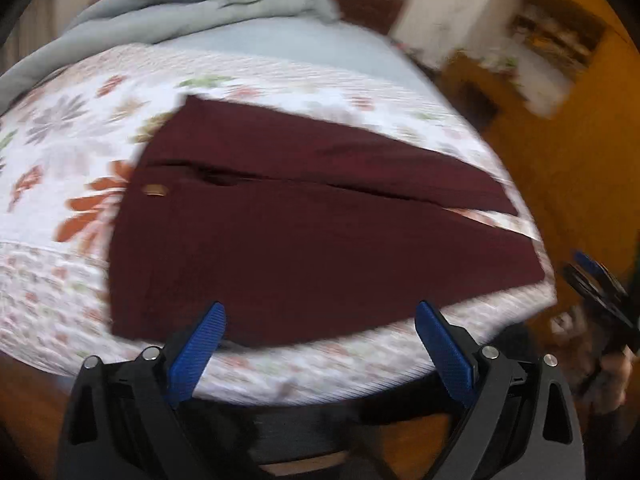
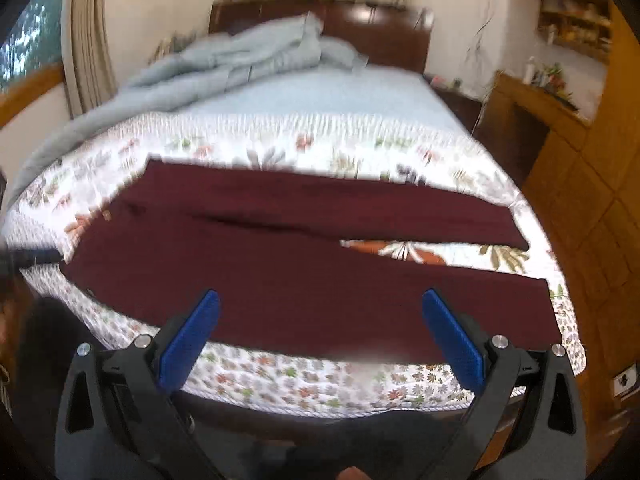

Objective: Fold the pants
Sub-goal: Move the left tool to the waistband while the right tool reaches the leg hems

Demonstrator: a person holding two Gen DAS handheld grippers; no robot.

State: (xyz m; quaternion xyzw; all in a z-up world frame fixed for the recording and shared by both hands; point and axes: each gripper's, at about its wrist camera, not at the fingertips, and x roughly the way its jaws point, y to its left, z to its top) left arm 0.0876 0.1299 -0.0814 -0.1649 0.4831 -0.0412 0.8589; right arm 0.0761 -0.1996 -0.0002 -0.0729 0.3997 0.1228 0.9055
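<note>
Dark maroon pants (image 1: pixel 304 240) lie flat across the foot of the bed on a floral quilt (image 1: pixel 68 152), waistband to the left, both legs spread to the right. They also show in the right wrist view (image 2: pixel 304 264). My left gripper (image 1: pixel 320 312) is open and empty, just above the near edge of the pants. My right gripper (image 2: pixel 320 300) is open and empty, above the near leg; it also shows at the right edge of the left wrist view (image 1: pixel 596 280).
A crumpled grey-blue blanket (image 2: pixel 240 64) lies at the head of the bed by a dark wooden headboard (image 2: pixel 380 36). Wooden cabinets (image 2: pixel 592 184) and shelves (image 2: pixel 572 24) stand to the right. A curtain and window (image 2: pixel 84 40) are at left.
</note>
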